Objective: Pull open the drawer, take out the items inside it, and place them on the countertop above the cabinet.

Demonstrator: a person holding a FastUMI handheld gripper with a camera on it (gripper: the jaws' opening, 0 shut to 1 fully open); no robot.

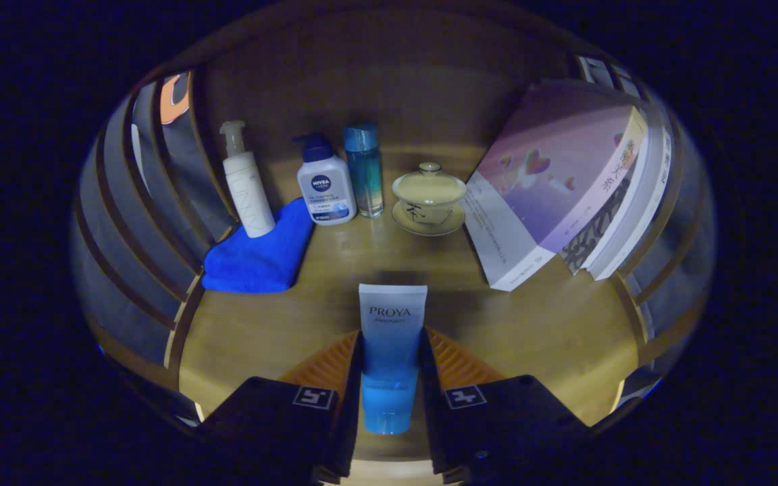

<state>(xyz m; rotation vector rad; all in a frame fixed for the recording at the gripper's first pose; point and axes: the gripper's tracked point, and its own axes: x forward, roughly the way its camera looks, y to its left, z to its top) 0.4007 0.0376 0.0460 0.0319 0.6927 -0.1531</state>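
Gripper (390, 378): low over the wooden surface (551, 331), looking along it toward the back wall.
Jaws: clenched on a blue tube (391, 351), one finger pressed to each side of its lower half.
Blue tube: upright between the fingers, cap end down, flat white end up and standing clear above the fingertips; whether the cap touches the surface cannot be told.
Open room ahead: a bare stretch of surface runs from the fingers to the row of things at the back.
Left side: a folded blue cloth (261, 253) lies against the slatted side rail (152, 223), its near edge well short of the fingers.
On the cloth: a white pump bottle (247, 182) stands upright on the cloth's far corner, just beside the rail.
Back row: a white bottle with a dark blue cap (325, 182) touches the cloth's right edge; a slim clear blue bottle (365, 170) stands just beside it, nearly touching.
Centre back: a lidded tea cup on a saucer (428, 199), apart from the slim bottle and near the books.
Right side: a stack of books (558, 182) leans toward the right rail, its lower corner jutting out onto the surface toward the fingers.
Free gap: between the cloth's edge and the books' corner the surface is bare, wider than the gripper.
Front edge: the surface's rim curves just behind the fingers.
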